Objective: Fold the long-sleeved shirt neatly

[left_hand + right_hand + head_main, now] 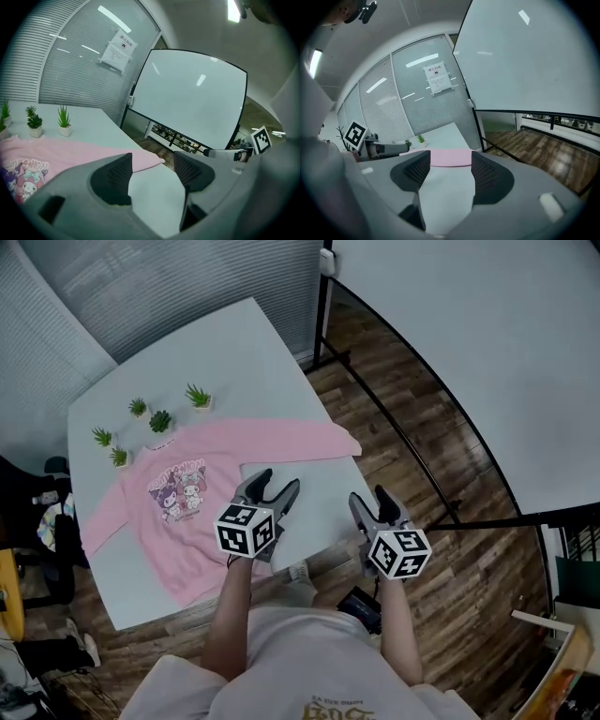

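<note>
A pink long-sleeved shirt (216,488) with a cartoon print lies flat, face up, on the white table (244,362), both sleeves spread out. One sleeve (309,439) reaches toward the table's right edge. My left gripper (275,487) hovers open over the shirt's right side near the hem, nothing between its fingers. In the left gripper view the shirt (42,157) lies under and left of the open left gripper (152,173). My right gripper (373,504) stands open at the table's near right edge. In the right gripper view the sleeve (450,157) shows beyond the open right gripper (447,171).
Several small potted plants (157,420) stand on the table behind the shirt's collar. A large whiteboard on a black stand (450,352) stands right of the table over a wooden floor. An office chair (37,540) sits at the far left.
</note>
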`<state>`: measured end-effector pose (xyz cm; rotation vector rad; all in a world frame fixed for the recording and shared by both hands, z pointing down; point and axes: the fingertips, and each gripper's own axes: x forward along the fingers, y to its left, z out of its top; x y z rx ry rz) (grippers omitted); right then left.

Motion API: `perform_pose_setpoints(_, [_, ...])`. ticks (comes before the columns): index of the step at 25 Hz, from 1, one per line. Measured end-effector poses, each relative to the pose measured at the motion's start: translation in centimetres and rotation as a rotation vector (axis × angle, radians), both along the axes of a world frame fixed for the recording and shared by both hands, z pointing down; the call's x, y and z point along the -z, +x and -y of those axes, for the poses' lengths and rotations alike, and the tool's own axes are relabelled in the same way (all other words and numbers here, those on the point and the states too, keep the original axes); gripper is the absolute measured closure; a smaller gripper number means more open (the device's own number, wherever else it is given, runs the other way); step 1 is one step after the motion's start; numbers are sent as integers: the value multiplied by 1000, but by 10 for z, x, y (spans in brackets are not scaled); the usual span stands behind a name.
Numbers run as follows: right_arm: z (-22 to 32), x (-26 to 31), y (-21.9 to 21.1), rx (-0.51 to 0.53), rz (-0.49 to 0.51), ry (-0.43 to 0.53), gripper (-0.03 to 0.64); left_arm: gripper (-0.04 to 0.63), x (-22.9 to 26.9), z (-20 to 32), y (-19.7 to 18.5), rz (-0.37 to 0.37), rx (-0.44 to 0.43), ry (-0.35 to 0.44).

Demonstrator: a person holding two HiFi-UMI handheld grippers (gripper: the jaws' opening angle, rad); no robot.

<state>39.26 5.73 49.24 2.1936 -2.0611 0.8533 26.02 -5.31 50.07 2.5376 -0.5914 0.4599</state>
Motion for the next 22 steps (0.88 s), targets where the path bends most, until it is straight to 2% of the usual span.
perform_pose_setpoints(11, [27, -9, 32, -23, 12, -18, 348, 324, -19, 27, 23, 11, -3, -46])
perform_pose_setpoints(22, [47, -43, 60, 33, 75, -76, 351, 330, -41, 32, 51, 64, 29, -89])
